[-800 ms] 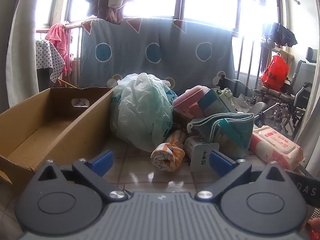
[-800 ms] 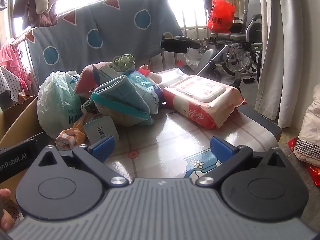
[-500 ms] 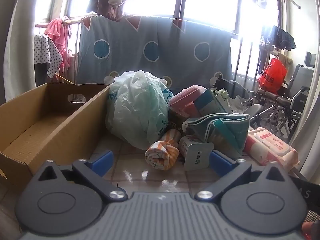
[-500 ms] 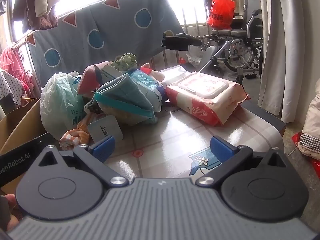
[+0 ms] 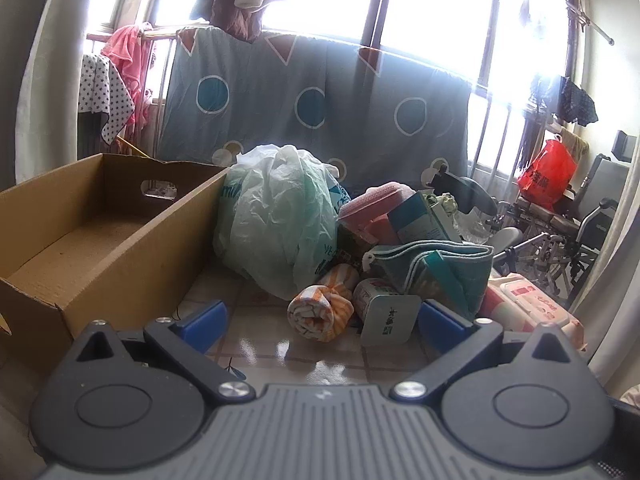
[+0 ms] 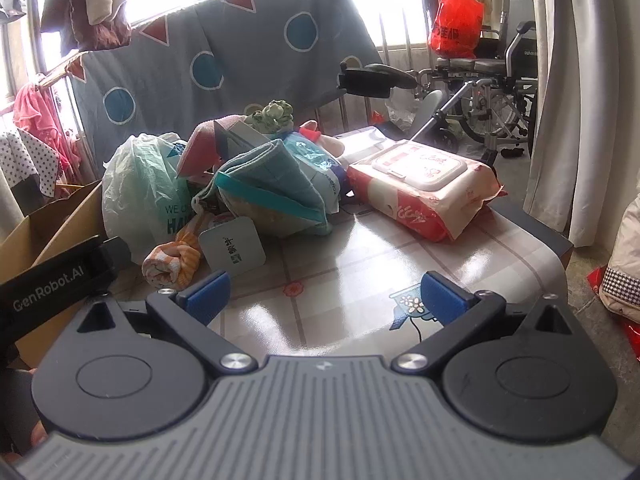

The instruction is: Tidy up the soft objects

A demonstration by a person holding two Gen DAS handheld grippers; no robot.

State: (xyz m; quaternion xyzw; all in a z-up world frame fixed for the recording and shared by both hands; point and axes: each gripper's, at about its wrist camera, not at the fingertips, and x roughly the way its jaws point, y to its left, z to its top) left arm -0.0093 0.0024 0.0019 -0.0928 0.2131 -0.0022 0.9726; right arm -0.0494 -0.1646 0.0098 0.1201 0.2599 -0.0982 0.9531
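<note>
A heap of soft things lies on the tiled table [image 6: 360, 280]. It holds a pale green plastic bag [image 5: 276, 224], a rolled orange-and-white striped towel [image 5: 322, 308], a folded teal cloth [image 5: 436, 264], a pink sponge-like block [image 5: 376, 204] and a red-and-white wet-wipe pack [image 6: 420, 184]. An empty cardboard box [image 5: 80, 240] stands left of the heap. My left gripper [image 5: 320, 328] is open, just short of the striped towel. My right gripper [image 6: 320, 300] is open over bare table, well short of the wipe pack. In the right wrist view the striped towel [image 6: 172, 264] lies to the left.
A white tag card [image 5: 386, 320] leans against a small tin [image 5: 372, 292] beside the towel. A blue patterned sheet [image 5: 320, 112] hangs behind the table. A wheelchair [image 6: 492, 92] and a red bag [image 6: 456, 24] stand at the back right. A curtain [image 6: 572, 100] hangs by the table's right edge.
Both grippers have drawn back a little from the heap and tilted upward, so the pile sits lower and smaller in view. Nothing on the table has moved.
</note>
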